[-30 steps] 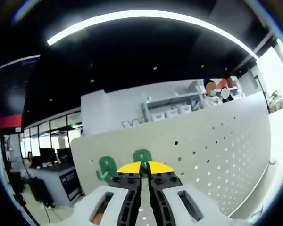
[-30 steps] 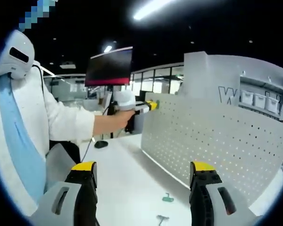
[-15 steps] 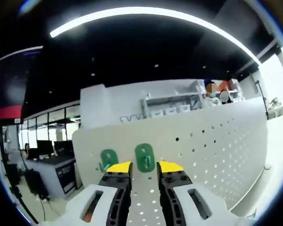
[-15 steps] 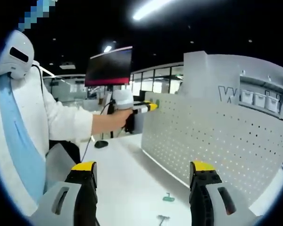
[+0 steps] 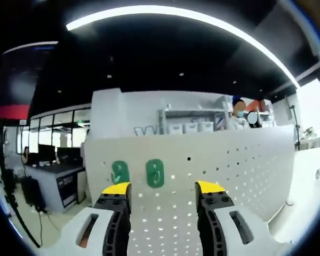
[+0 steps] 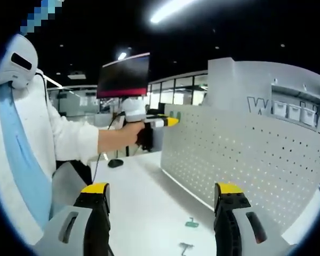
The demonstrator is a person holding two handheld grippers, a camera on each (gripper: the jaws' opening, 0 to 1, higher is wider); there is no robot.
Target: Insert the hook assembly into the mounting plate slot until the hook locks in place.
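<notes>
The left gripper (image 5: 162, 193) hangs in front of the pegboard (image 5: 240, 165) with its yellow-tipped jaws spread wide and nothing between them. Just above the gap, a green hook (image 5: 154, 173) sits flat against the perforated panel near its top edge, and a second green hook (image 5: 120, 172) hangs just beside it, closer to the board's end. In the right gripper view, a hand (image 6: 129, 134) holds that left gripper up at the pegboard's top corner, its yellow tips close to the panel's edge. The right gripper (image 6: 162, 200) is held low over the white table (image 6: 144, 197), jaws far apart and empty. On the tabletop, near the foot of the pegboard, lies a small green part (image 6: 190, 224), with another small piece (image 6: 184, 247) near it; what that one is, I cannot tell. A dark monitor (image 6: 124, 74) stands behind the raised hand.
</notes>
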